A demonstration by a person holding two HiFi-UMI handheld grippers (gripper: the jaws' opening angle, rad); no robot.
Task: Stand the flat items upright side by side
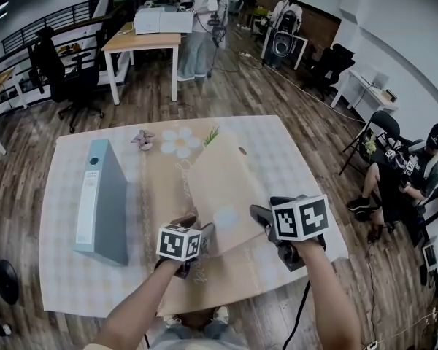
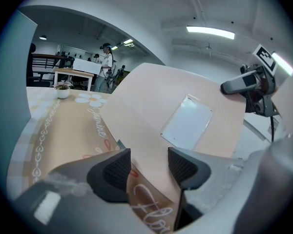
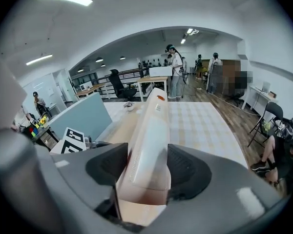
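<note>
Closest to us, at 6 o'clock in the head view, our left forearm (image 1: 135,305) and right forearm (image 1: 334,297) reach up over the near edge of the table (image 1: 306,166), each with a pair of tongs.

We have the left gripper (image 1: 199,230) at the near-left corner of the beige binder (image 1: 223,184). In the left gripper view (image 2: 149,165) that corner fills the gap between the pads, and both pads (image 2: 118,168) appear to press on it, the jaws standing fairly wide. Its cover (image 2: 176,101) rises away toward 1 o'clock and carries a white label pocket (image 2: 186,122).

We have the right gripper (image 1: 271,208) on the binder's near-right end. In the right gripper view (image 3: 147,167) the jaws clamp the spine (image 3: 154,126), a pad on either side of it, and the spine runs away toward 12 o'clock.

So the beige binder sits at the table's middle, a little toward 5 o'clock, held tilted (neither flat nor upright) over the tan flowered runner (image 1: 164,188). We cannot tell whether its far edge touches the runner.

At 9 o'clock on the table a blue-grey binder (image 1: 102,199) stands upright, apart from the beige one. A small plant pot (image 1: 142,138) sits toward 11 o'clock, beside the runner's far end.
</note>
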